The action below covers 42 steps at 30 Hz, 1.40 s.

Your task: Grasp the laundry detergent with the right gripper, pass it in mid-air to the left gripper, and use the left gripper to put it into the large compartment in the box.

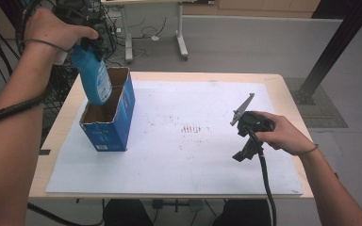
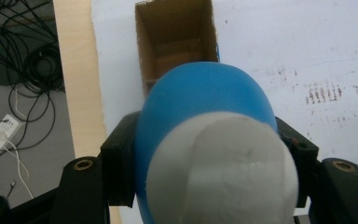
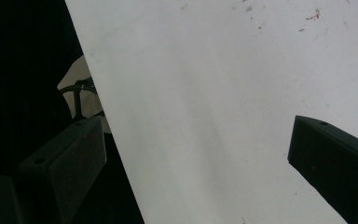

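Up in the upper left of the high view, the left gripper clamps a blue bottle near its white cap, base down, with the lower end dipping into the open top of a blue carton that stands upright on the white sheet. From the left gripper view the black jaws press both flanks of the bottle, the white cap bulges toward the lens, and the brown inside of the carton lies straight beyond it. The right gripper rests at the right of the high view on the sheet, jaws wide and holding nothing; the right gripper view shows bare white sheet between them. The likely trouble is the fit: the bottle hangs tilted, so its base could catch the cardboard rim and tip or slide the light carton, since no hand steadies it. The smooth rounded plastic could also twist in the grip if it snags, or drop hard if let go too high. The bottle carries a pale label and the carton has white print and a small panel low on its near face, but none of the writing is legible.
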Tool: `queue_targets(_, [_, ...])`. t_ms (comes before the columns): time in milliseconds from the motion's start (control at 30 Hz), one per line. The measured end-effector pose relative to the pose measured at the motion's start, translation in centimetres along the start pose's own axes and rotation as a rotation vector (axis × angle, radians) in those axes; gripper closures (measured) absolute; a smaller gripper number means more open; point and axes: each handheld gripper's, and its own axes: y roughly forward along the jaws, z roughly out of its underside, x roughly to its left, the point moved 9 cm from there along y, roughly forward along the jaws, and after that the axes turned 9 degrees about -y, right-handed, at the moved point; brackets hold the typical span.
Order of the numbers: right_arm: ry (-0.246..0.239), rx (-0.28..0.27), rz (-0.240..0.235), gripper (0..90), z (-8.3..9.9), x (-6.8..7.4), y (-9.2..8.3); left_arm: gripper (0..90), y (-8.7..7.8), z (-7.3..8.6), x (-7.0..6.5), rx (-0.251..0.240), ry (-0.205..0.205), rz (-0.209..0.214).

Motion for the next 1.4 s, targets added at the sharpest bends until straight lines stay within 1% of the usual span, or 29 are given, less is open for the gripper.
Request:
queue_targets(200, [-0.003, 0.002, -0.004, 4.5, -0.1, 0.1, 0.2, 37.8, 1.3, 0.3, 0.2, 0.009, -0.008, 0.005])
queue_targets(433, [-0.005, 0.002, -0.003, 4.4, -0.1, 0.1, 0.2, 37.8, 2.8, 0.8, 0.4, 0.02, -0.004, -0.011])
queue_targets(700, [-0.002, 0.006, -0.002, 4.4, 0.0, 0.1, 0.1, 37.8, 5.1, 1.5, 0.4, 0.043, -0.009, -0.002])
queue_targets(833, [-0.005, 0.004, 0.001, 4.4, 0.0, 0.1, 0.1, 37.8, 5.8, 1.7, 0.4, 0.044, -0.008, -0.003])
queue_targets(967, [-0.003, 0.002, 0.002, 4.5, 0.0, 0.1, 0.0, 37.8, 6.5, 1.9, 0.4, 0.043, -0.017, 0.006])
queue_targets(1133, [-0.007, 0.005, 0.008, 4.4, 0.0, 0.1, 0.0, 37.8, 7.7, 2.3, 0.4, 0.057, -0.022, 0.016])
queue_targets(1333, [-0.007, -0.002, 0.007, 4.4, -0.1, 0.2, -0.1, 37.8, 9.1, 2.8, 0.5, 0.064, -0.025, 0.002])
queue_targets(1400, [-0.006, -0.001, 0.01, 4.5, 0.0, 0.1, -0.1, 37.8, 9.6, 2.9, 0.5, 0.066, -0.028, 0.003])
